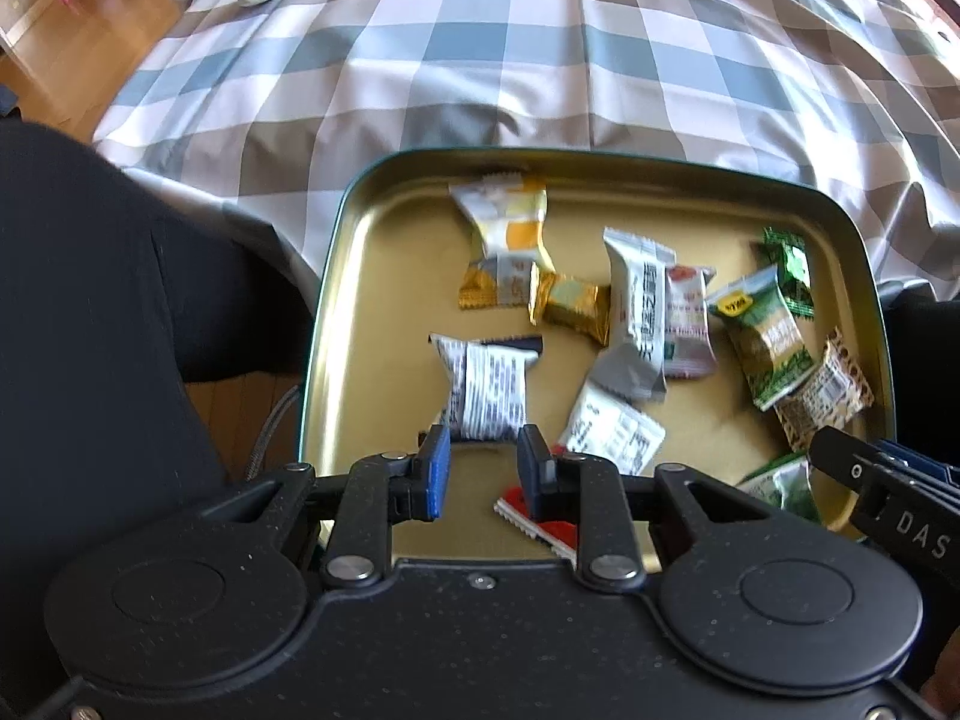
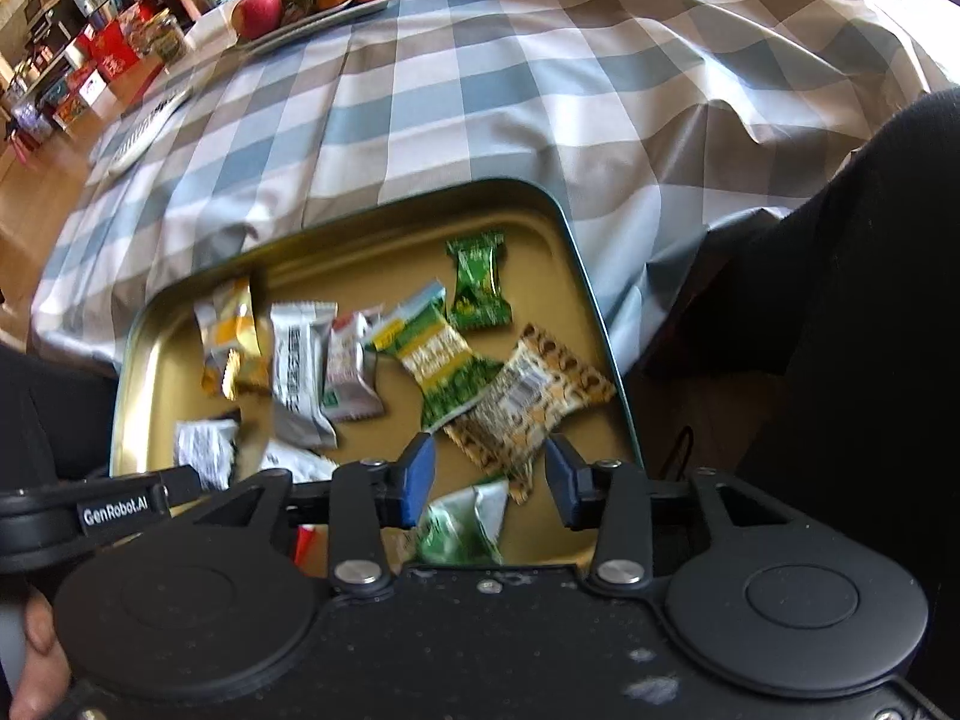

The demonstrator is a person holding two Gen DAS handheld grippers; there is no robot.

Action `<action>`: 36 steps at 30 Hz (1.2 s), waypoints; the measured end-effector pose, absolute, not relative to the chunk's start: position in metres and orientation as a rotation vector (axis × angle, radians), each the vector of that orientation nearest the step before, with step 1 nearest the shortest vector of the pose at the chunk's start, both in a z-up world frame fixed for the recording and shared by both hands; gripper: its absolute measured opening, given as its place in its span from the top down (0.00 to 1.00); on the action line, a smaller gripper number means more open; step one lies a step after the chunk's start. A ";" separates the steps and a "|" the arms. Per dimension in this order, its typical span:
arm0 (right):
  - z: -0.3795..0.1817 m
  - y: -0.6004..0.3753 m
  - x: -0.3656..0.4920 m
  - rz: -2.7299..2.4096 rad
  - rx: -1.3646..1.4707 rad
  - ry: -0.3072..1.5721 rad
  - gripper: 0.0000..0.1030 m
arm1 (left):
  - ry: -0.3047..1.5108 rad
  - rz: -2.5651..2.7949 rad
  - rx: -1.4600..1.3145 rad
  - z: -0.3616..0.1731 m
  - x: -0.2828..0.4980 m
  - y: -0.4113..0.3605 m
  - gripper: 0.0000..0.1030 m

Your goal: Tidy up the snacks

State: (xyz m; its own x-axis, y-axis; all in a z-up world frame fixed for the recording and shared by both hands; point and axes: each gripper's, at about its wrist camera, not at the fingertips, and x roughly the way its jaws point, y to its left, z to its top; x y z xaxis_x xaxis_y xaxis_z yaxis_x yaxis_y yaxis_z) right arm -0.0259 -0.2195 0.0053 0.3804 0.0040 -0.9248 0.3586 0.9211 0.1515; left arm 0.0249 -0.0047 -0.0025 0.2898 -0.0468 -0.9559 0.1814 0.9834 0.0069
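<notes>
Snacks (image 1: 636, 306) in wrappers are scattered across a gold tin tray (image 1: 384, 252) on the checked tablecloth (image 1: 480, 60). Both the left gripper (image 1: 483, 462) and the right gripper (image 2: 489, 468) are held just above them, jaws parted, nothing gripped.

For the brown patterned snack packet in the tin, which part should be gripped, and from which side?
Probably grip the brown packet across its narrower middle, coming down from above. It lies flat in the tin, partly over the green-yellow packet, so its flared ends give less hold.
</notes>
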 end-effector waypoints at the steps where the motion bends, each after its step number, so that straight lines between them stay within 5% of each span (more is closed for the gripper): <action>1: 0.005 -0.218 -0.028 -0.224 0.341 1.158 0.58 | 1.265 -0.155 0.123 -0.004 0.022 -0.005 0.66; 36: -0.002 -0.206 -0.039 -0.150 0.281 1.111 0.51 | 1.227 -0.208 0.125 -0.016 0.003 -0.001 0.62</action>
